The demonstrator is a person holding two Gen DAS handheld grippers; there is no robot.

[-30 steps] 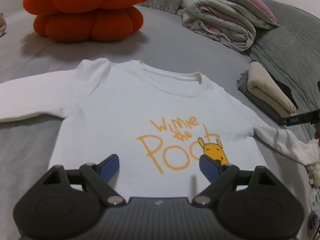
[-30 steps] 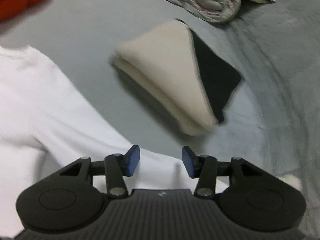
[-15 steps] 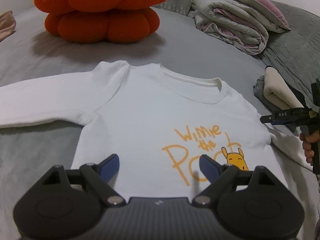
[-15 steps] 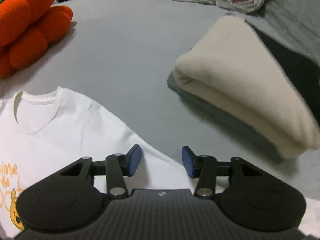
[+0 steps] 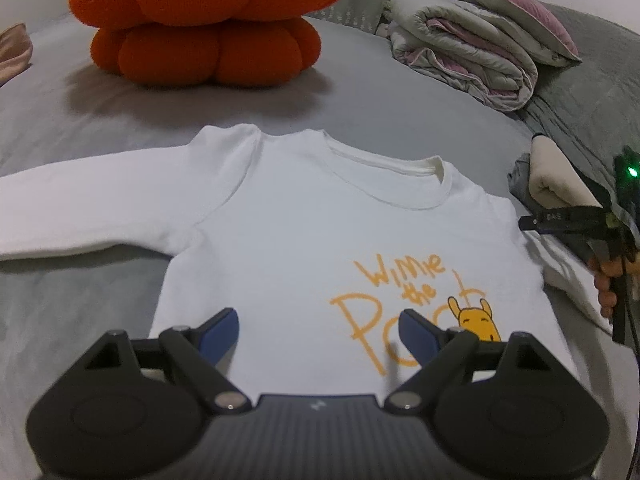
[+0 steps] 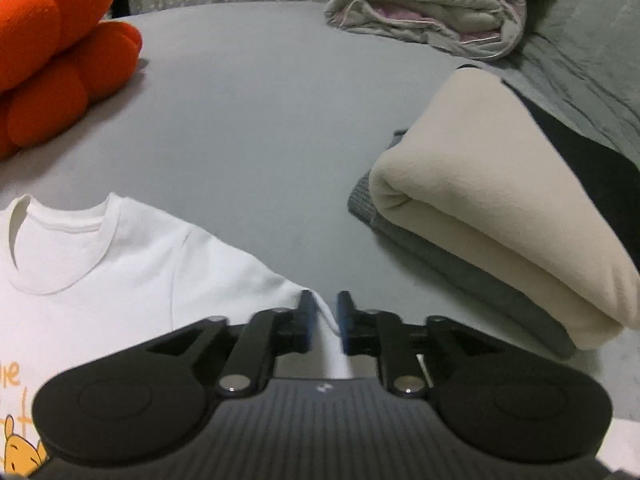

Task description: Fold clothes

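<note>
1. Right tool [image 6: 323,320]: jaws narrow, have just been opening a little after closing; the white shoulder edge of the shirt [image 6: 132,264] stands between the pads. Whether the pads press the cloth cannot be told; a thin gap seems to show on each side. Judged purpose: taking the shoulder to carry it inward for a first fold.
2. Left tool [image 5: 318,334]: jaws wide, nothing between them, hovering over the shirt's lower front near the print. Judged purpose: waiting to take the hem or pin the body.
3. Shirt [image 5: 304,240]: flat on the bed [image 5: 360,120], front up, collar away from the left camera, one sleeve [image 5: 80,208] stretched straight out at picture left, the other running off under the right tool.
4. Edges: shoulder seam and side hem lie straight, good fold lines.
5. Open room: bare grey sheet beyond the collar, up to the orange cushion [image 5: 200,20].
6. Limits: folded beige cloth [image 6: 500,208] on a grey piece lies near the right tool; rolled quilt [image 5: 472,44] well apart. An inward fold looks clear.
</note>
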